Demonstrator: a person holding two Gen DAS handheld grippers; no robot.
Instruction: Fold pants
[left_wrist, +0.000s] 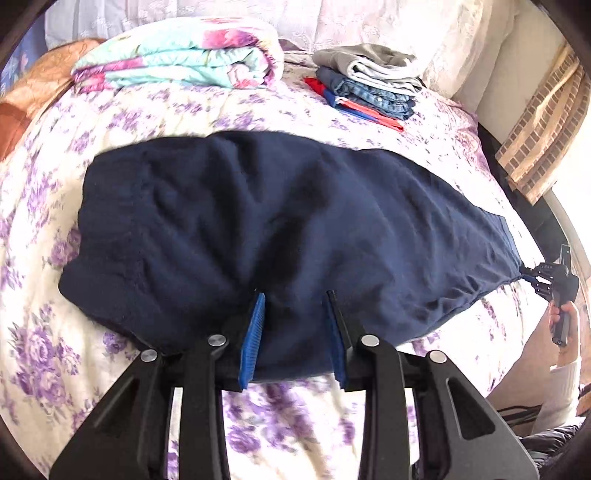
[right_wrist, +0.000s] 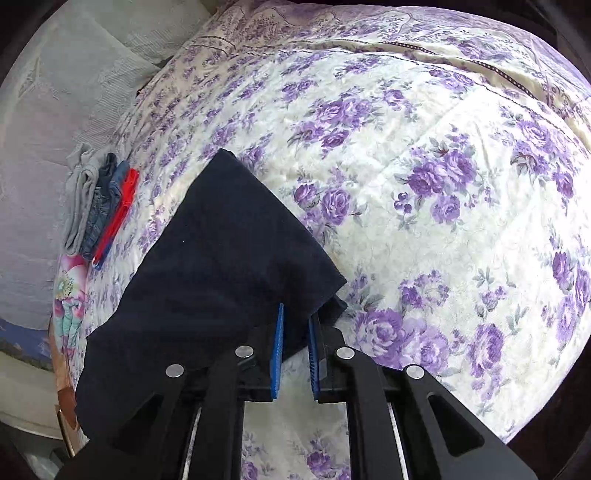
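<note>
Dark navy pants (left_wrist: 258, 229) lie folded lengthwise across the floral bedspread, waistband end at the left, and also show in the right wrist view (right_wrist: 221, 266). My left gripper (left_wrist: 295, 299) straddles the near edge of the pants near the middle; its blue pads (left_wrist: 255, 332) stand apart with cloth between them. My right gripper (right_wrist: 297, 317) is closed on the corner of the pants' end, cloth pinched between its blue pads (right_wrist: 277, 343). It also shows at the far right of the left wrist view (left_wrist: 532, 277), pulling that corner taut.
A stack of folded clothes (left_wrist: 369, 85), grey, denim and red, sits at the back of the bed, also in the right wrist view (right_wrist: 99, 206). A folded floral quilt (left_wrist: 177, 55) lies back left. Pillows line the headboard. The bedspread (right_wrist: 443, 184) stretches right.
</note>
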